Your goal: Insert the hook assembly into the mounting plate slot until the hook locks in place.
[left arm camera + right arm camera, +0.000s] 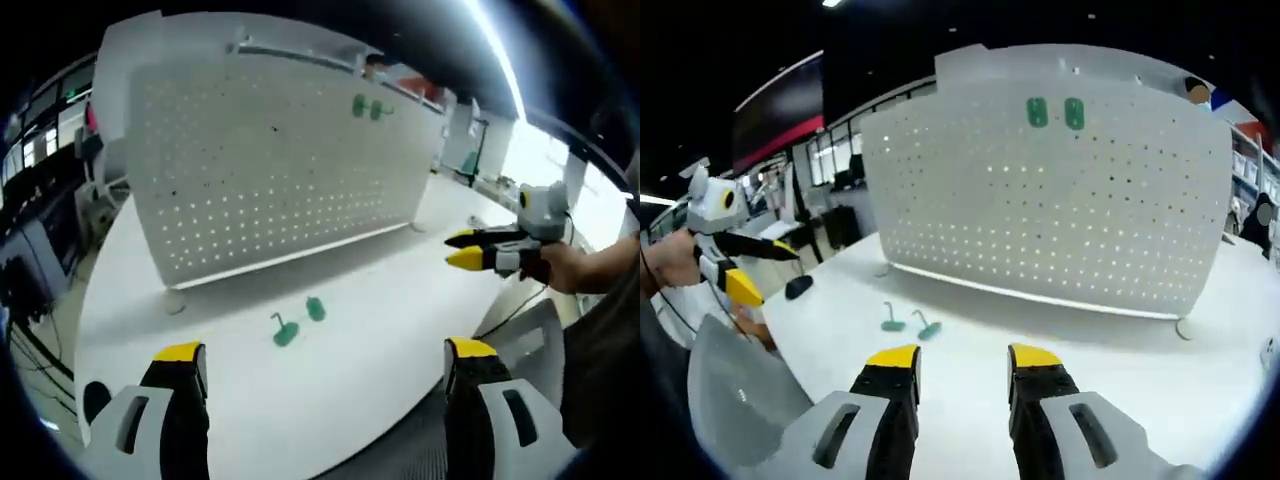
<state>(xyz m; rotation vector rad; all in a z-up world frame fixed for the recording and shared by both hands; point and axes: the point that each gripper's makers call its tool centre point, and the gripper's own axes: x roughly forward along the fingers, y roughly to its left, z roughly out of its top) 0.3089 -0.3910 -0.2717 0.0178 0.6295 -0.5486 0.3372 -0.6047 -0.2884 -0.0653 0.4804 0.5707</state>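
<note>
A white perforated mounting plate stands upright on the white table. Two green hooks hang side by side near its top edge. Two more green hook assemblies lie on the table in front of it, one beside the other. My left gripper is wide open and holds nothing, a short way back from the loose hooks. My right gripper is open with a narrower gap, also holding nothing, short of the hooks.
A person's hand grips each tool. A grey chair back sits at the table's near edge. A small dark object lies on the table's left part. Office furniture stands beyond the plate.
</note>
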